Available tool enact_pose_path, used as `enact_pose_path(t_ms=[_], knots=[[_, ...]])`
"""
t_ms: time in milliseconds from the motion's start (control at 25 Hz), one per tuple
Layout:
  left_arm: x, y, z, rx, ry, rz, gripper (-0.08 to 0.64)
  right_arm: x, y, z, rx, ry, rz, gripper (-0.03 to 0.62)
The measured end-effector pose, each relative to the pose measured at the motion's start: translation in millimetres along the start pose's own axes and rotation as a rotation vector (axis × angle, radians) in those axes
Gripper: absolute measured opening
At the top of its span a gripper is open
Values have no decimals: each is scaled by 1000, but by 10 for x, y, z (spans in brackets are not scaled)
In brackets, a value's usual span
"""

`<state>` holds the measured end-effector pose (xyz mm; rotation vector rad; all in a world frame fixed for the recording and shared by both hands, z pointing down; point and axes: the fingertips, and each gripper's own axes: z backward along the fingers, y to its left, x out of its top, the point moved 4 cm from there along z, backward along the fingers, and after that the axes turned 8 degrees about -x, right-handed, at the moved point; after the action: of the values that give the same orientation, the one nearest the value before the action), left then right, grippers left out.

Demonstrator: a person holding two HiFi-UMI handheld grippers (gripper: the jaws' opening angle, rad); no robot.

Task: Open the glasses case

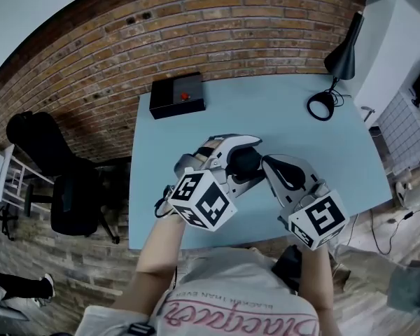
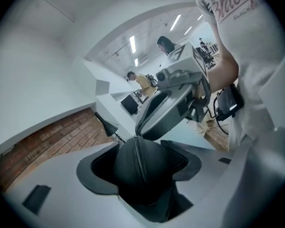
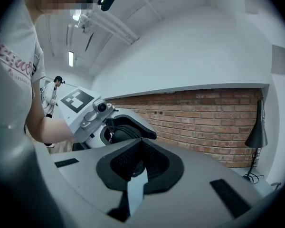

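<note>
gripping the glasses case [image 2: 149, 184] in wide-spread left gripper [image 2: 141, 165] fingers, right gripper [image 3: 140, 148] fingers pinched fully together at its zip [image 2: 136, 158]; could slip off mid-tug, or wrench the case free.

Matt black textured glasses case [image 2: 142, 172]; smooth pale-blue table [image 1: 266, 110]; rough brick wall [image 1: 217, 19].

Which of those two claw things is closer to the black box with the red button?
Left. The left gripper, clamped around the glasses case, is on the side toward the black box. The right gripper meets the case from the side away from it.
</note>
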<state>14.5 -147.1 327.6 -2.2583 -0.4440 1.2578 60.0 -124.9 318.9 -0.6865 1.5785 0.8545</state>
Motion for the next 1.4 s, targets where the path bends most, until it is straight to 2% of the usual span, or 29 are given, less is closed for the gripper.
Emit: enact_pose_path(t_ms=[240, 360, 440, 720, 840, 920, 1080, 1240, 1400], knots=[[-63, 30, -118, 34, 98, 21, 277, 12, 20, -38, -42, 27, 52, 18], [-104, 69, -119, 36, 131, 59, 326, -8, 5, -49, -66, 43, 67, 18], [-139, 75, -124, 23, 166, 67, 331, 6, 5, -60, -85, 45, 92, 20], [-277, -10, -198, -73, 356, -33, 330, 36, 102, -100, -131, 118, 350, 20], [-310, -5, -211, -83, 391, -43, 316, 35, 119, -120, -152, 128, 398, 20], [-305, 12, -213, -71, 375, -27, 307, 39, 100, -126, -150, 113, 352, 20], [-255, 24, -142, -62, 239, 46, 295, 70, 23, -104, -107, 53, 102, 20], [-176, 64, -5, -39, 84, 101, 270, -29, -124, -26, -99, 80, 38, 20], [-98, 82, 61, -5, -20, 116, 266, -18, -174, 5, -56, 33, -126, 20]])
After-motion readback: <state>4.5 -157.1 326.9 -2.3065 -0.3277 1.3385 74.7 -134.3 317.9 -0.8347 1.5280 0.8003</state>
